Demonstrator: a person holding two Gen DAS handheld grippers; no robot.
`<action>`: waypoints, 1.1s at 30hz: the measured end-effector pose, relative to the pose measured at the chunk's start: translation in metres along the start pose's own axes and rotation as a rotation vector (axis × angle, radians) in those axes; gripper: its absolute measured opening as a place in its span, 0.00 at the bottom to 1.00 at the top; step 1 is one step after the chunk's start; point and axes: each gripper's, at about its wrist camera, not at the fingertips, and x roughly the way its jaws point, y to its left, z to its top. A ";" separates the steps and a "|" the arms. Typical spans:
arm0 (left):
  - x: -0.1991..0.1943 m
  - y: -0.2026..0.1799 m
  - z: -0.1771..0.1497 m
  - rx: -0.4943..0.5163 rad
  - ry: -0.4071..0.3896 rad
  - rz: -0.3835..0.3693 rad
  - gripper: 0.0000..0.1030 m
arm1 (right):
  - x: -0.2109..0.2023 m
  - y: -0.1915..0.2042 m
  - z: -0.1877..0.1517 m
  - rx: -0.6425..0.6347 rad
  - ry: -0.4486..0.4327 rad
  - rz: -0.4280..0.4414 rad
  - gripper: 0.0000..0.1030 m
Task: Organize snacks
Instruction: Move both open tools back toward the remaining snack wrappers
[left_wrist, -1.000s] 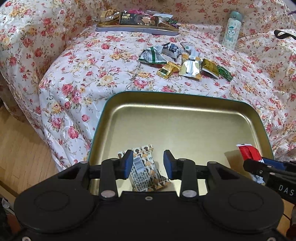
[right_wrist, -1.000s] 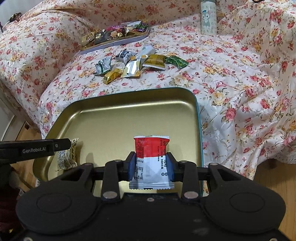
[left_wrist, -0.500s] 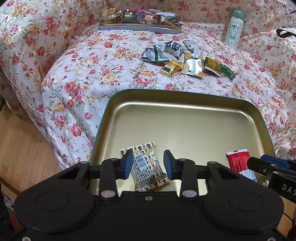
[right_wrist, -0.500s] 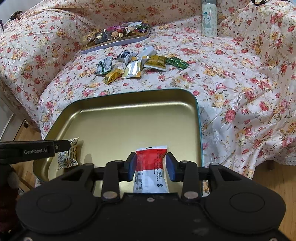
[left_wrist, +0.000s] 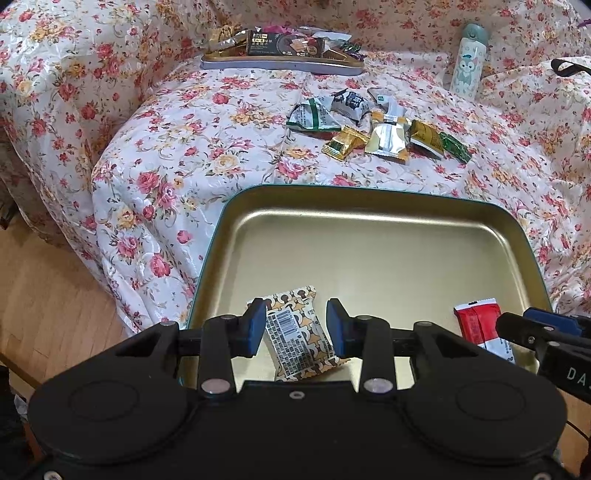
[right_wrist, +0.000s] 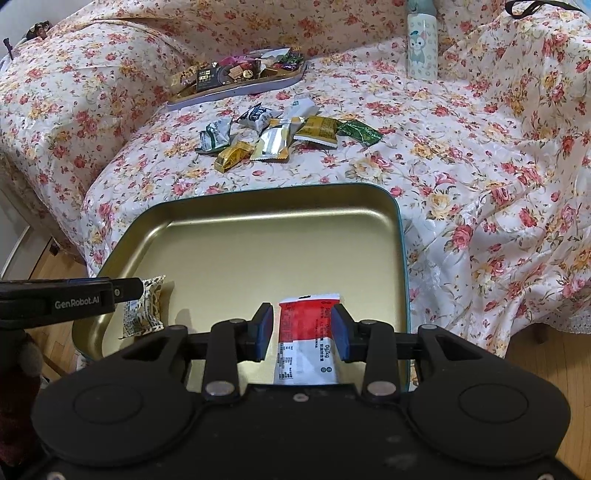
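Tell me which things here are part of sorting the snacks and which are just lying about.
Part of the job:
- gold tray
- mushroom-print snack packet, between the left gripper pads
- red and white snack packet, between the right gripper pads
- loose pile of snack packets
- far tray of snacks

Just lying about:
- cartoon water bottle
- floral cover
- black strap

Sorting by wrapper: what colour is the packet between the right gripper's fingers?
Red on top, white below: the snack packet, clearest in the right wrist view.
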 end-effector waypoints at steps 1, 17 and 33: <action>-0.001 0.001 0.000 -0.002 -0.003 0.001 0.43 | 0.000 0.000 0.000 0.000 -0.002 0.000 0.37; -0.011 0.007 0.043 0.081 -0.194 0.079 0.47 | -0.015 -0.012 0.033 -0.002 -0.123 -0.051 0.37; 0.010 0.009 0.123 0.163 -0.347 0.090 0.48 | -0.007 -0.022 0.109 -0.026 -0.297 -0.106 0.43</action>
